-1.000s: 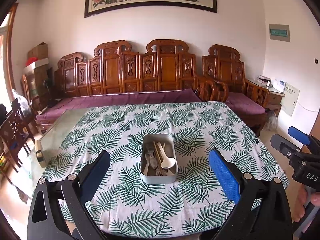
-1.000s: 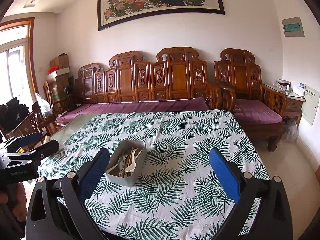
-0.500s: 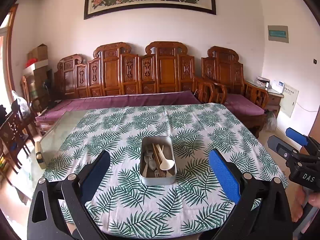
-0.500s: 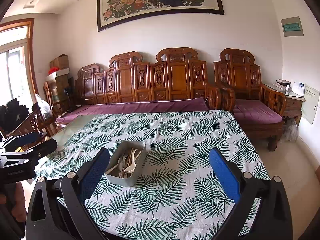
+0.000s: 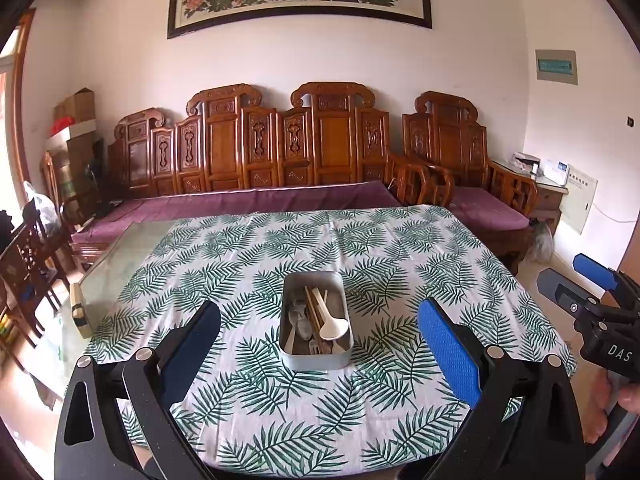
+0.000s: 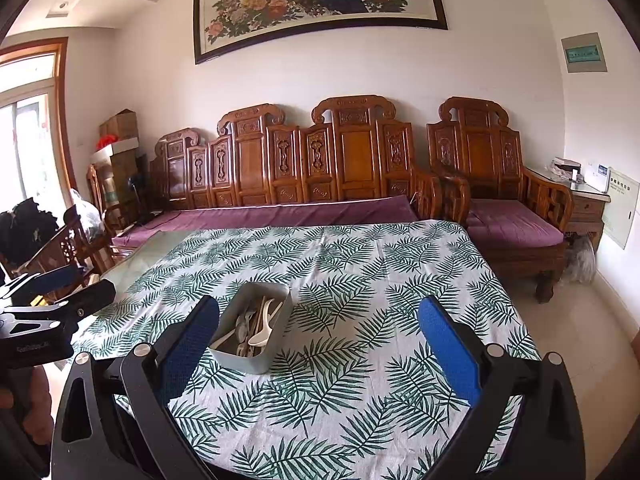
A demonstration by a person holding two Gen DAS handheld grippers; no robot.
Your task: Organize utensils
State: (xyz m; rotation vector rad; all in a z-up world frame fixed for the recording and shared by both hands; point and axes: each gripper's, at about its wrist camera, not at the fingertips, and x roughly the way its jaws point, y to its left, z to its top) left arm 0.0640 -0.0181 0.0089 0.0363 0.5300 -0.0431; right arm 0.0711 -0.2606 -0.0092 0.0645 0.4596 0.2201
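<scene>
A grey rectangular tray (image 5: 294, 361) sits near the middle of the table with a leaf-print cloth (image 5: 248, 400). In it lie wooden chopsticks (image 5: 312, 312), a white spoon (image 5: 332, 326) and several metal utensils (image 5: 299, 322). My left gripper (image 5: 318, 340) is open and empty, held back from the tray, which shows between its blue pads. The tray also shows in the right wrist view (image 6: 240, 361), left of centre. My right gripper (image 6: 318, 340) is open and empty, to the right of the tray. It also appears at the right edge of the left wrist view (image 5: 592, 292).
A carved wooden sofa with purple cushions (image 5: 256, 200) stands behind the table. A matching armchair (image 6: 508, 220) is at the back right. Wooden chairs (image 5: 24, 256) crowd the left. A small tan object (image 5: 78, 310) lies on the bare glass at the table's left edge.
Both grippers have drifted slightly; the tray sits a little higher in the left wrist view. Nothing was grasped or released.
</scene>
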